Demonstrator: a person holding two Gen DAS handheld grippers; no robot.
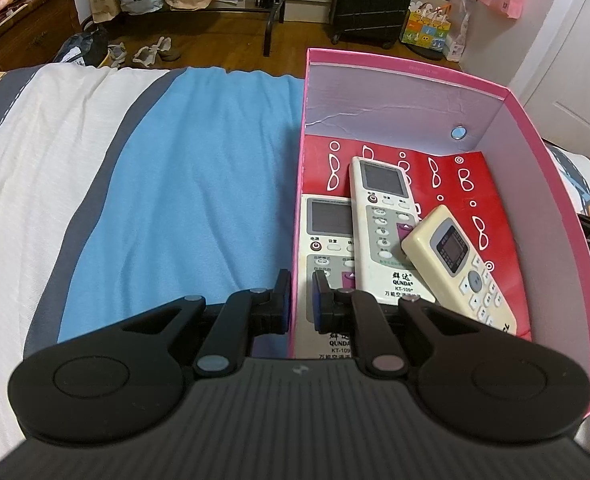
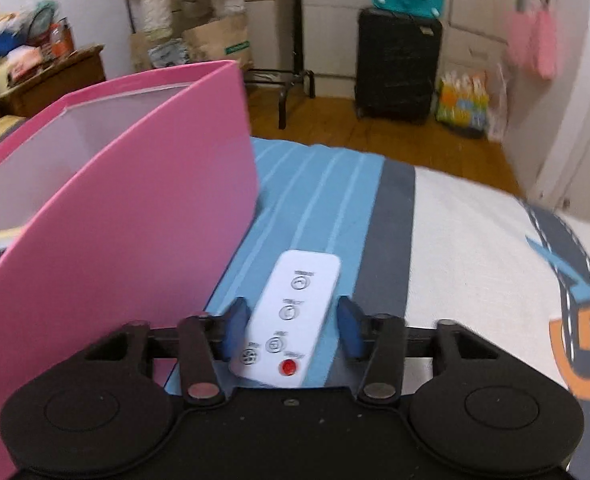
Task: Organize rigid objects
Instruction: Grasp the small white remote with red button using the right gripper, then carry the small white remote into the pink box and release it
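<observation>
Left wrist view. Left gripper (image 1: pixel 302 300) is clamped on the near left wall of the pink box (image 1: pixel 527 128): 1 blue pad outside, 1 inside, the thin card pinched between them. The box sits on the striped bedspread (image 1: pixel 175 168), toward its right side. Inside lie 3 remotes on a red printed card (image 1: pixel 467 172): a white QUNDA remote (image 1: pixel 383 216) slanting across the middle, a second QUNDA remote (image 1: pixel 327 236) partly under it along the left wall, and a cream remote (image 1: pixel 459 264) overlapping the first, toward the right wall. Judgement: the card wall is light and flexes, so the pinch steadies the box but would not lift it loaded. The near ends of the remotes are cut off by the gripper body.

Right wrist view (blurred). Right gripper (image 2: pixel 291 330) has its jaws apart, straddling a slim white remote (image 2: pixel 291 312) with a red button at its near end. The pads (image 2: pixel 234 328) stand just off both long edges; I see no contact. The remote lies flat on the blue stripe of the bedspread, just beside the outer right wall of the box.

Handling, judged: light, stiff plastic shell, smooth and likely slippery. Best taken across the narrow width near mid-length; soft bedding gives under it, so the fingers can sink past the edges. Button labels are unreadable; the near end meets the gripper body.
</observation>
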